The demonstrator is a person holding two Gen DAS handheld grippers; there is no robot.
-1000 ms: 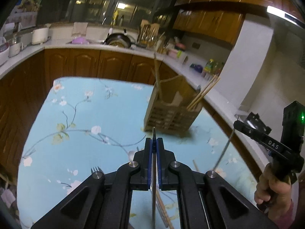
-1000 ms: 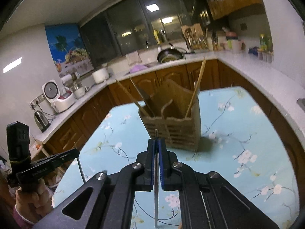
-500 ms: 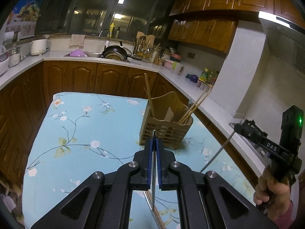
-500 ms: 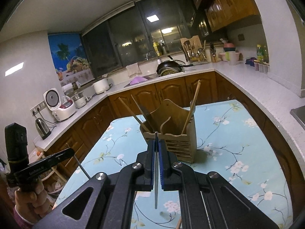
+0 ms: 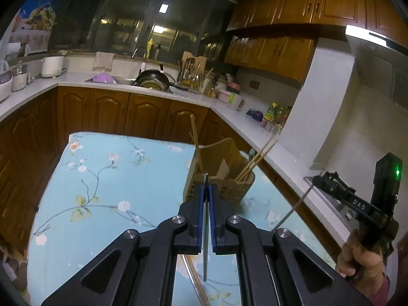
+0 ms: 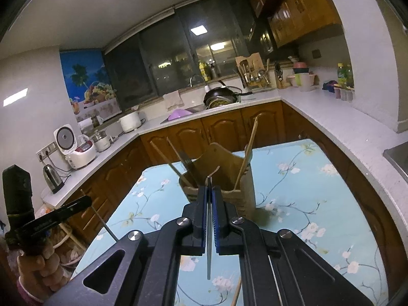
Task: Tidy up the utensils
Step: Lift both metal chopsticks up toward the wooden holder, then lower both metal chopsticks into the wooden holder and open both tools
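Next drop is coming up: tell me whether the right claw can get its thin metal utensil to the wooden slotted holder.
Probably yes: the right claw, shut on its thin metal utensil, faces the wooden slotted holder with nothing between them.

Open floral tablecloth (image 5: 107, 183) is lying free left of the wooden utensil holder (image 5: 229, 178), while chopsticks (image 5: 257, 156) are sticking up from its compartments and the counter edge (image 5: 285, 158) is crowding its right side.

Kitchen at night: dark windows (image 6: 178, 58) reflect ceiling lights. Brown wood cabinets (image 5: 293, 7) above; white worktop (image 6: 339, 127) wraps the corner.
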